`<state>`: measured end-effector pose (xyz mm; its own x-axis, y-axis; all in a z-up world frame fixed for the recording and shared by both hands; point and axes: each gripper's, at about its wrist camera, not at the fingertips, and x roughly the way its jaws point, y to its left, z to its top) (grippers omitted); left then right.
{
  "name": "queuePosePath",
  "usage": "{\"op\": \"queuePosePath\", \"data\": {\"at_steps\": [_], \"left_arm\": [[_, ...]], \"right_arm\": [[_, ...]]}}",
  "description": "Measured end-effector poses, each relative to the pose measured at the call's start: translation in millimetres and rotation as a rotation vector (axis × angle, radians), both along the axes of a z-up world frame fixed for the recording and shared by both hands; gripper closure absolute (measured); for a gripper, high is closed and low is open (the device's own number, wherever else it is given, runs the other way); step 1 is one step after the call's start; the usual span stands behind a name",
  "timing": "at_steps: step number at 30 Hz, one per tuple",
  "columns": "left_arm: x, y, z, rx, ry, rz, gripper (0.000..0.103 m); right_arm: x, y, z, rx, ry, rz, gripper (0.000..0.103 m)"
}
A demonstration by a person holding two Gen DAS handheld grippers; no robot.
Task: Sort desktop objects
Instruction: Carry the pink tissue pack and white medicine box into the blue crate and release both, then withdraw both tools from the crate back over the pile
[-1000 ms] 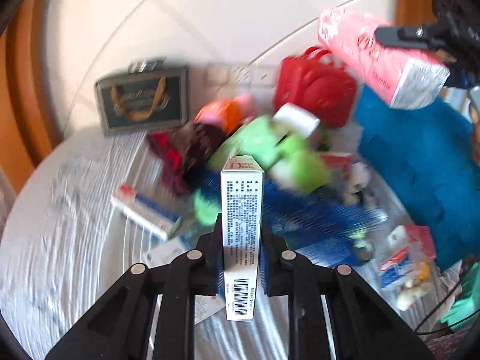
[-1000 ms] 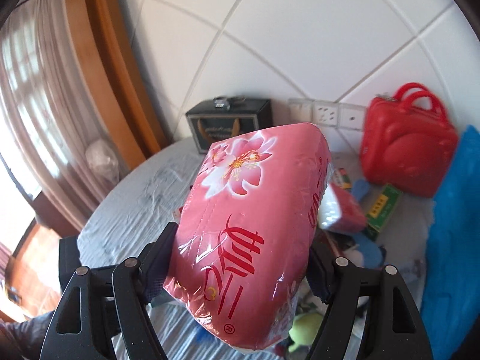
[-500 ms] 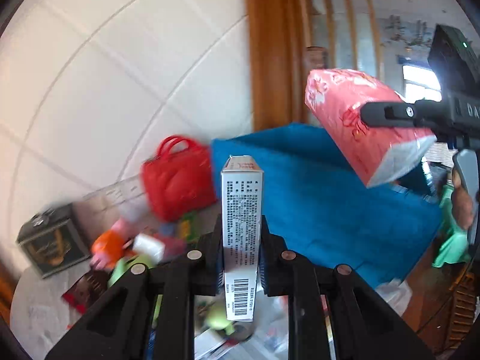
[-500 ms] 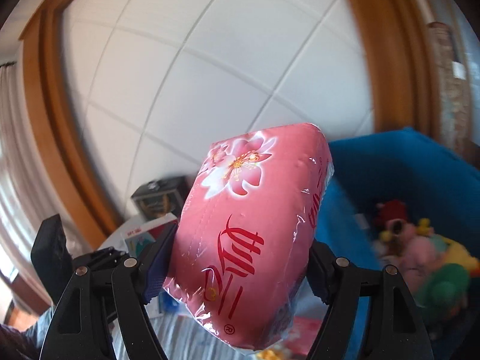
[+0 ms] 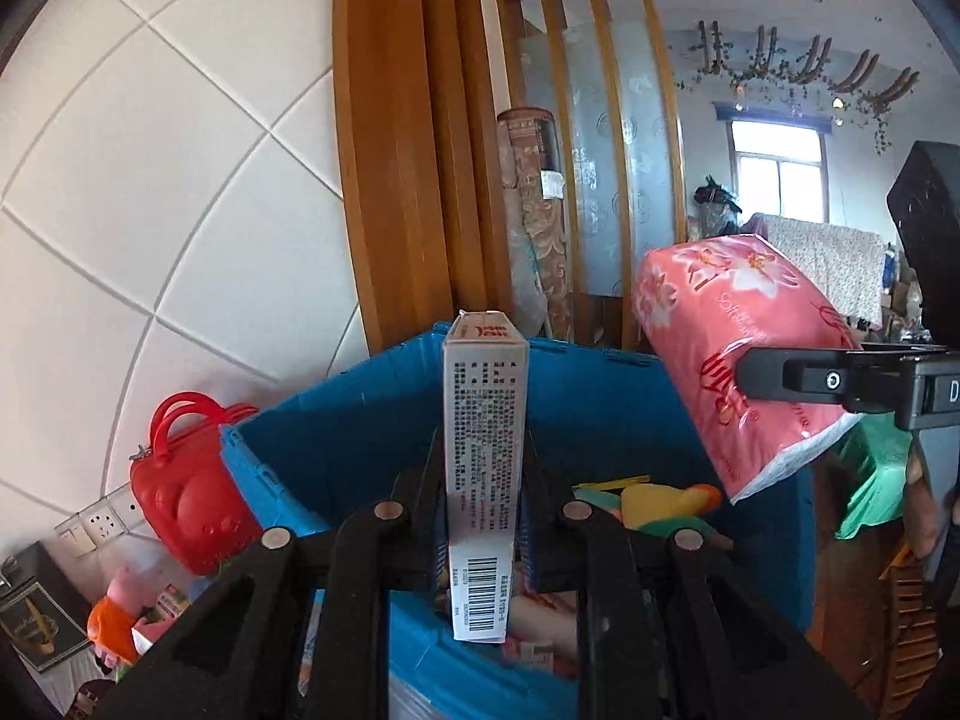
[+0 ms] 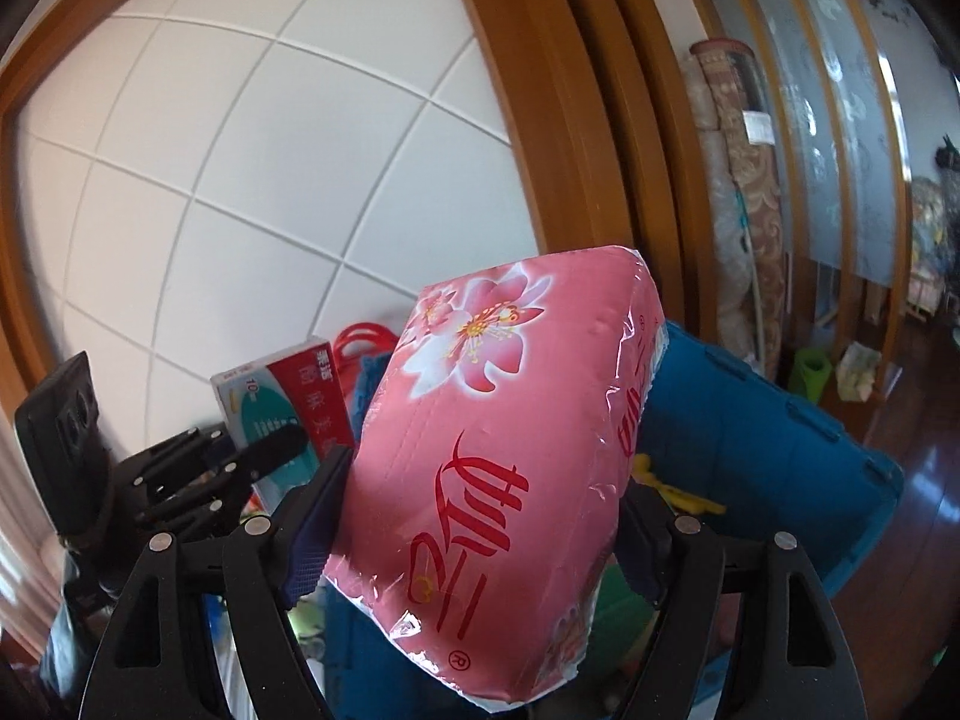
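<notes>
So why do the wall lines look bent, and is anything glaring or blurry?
Left wrist view: fisheye lens bows the tiled wall seams; the window blows out bright. Right wrist view: same curving on the wooden door frame; sunlight glints off the pink tissue pack wrap. Both look sharp.

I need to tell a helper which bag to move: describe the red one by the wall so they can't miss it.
Find the big blue crate; look just left of it, against the white tiled wall. The red handbag stands there: glossy, hard-shelled, with two looped handles, unlike the soft toys heaped below it.

Left claw and right claw are raised side by side, both clamped.
</notes>
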<state>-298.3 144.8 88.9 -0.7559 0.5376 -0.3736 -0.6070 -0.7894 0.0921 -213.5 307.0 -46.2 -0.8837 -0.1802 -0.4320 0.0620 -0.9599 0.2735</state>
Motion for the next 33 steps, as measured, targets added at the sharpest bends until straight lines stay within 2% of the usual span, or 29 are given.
{"op": "queuePosePath", "data": {"at_steps": [2,4,5,6,7,8,9,12,16,26,33], "left_arm": [[-7,19,2,-0.026,-0.003,0.025,0.085],[-18,36,6,-0.050,-0.011,0.056,0.082],[-21,42,8,-0.059,-0.011,0.074,0.073],[-22,46,11,-0.065,0.000,0.108,0.056],[-20,48,14,-0.065,0.020,0.150,0.044],[-19,49,16,-0.059,0.046,0.198,0.022],[-15,47,17,-0.048,0.073,0.232,0.011],[-9,45,19,-0.052,0.116,0.294,0.007],[-1,41,16,-0.048,0.105,0.345,0.007],[15,21,-3,-0.061,0.104,0.450,0.007],[28,0,-8,-0.043,0.113,0.516,0.007]], "right_arm": [[-15,13,-3,-0.006,-0.017,-0.003,0.023],[-33,24,-5,-0.002,-0.038,-0.021,0.016],[-39,34,-5,-0.013,-0.049,-0.032,0.016],[-42,46,-5,-0.040,-0.045,-0.053,0.015],[-44,53,-4,-0.061,-0.037,-0.057,0.013],[-44,58,-3,-0.075,-0.029,-0.058,0.013],[-43,63,-1,-0.085,-0.019,-0.059,0.013],[-43,72,4,-0.088,0.002,-0.043,0.011],[-36,71,4,-0.088,0.014,-0.009,0.010],[-6,32,-10,0.063,0.032,0.034,0.010],[-1,26,-19,0.065,0.031,0.073,0.008]]}}
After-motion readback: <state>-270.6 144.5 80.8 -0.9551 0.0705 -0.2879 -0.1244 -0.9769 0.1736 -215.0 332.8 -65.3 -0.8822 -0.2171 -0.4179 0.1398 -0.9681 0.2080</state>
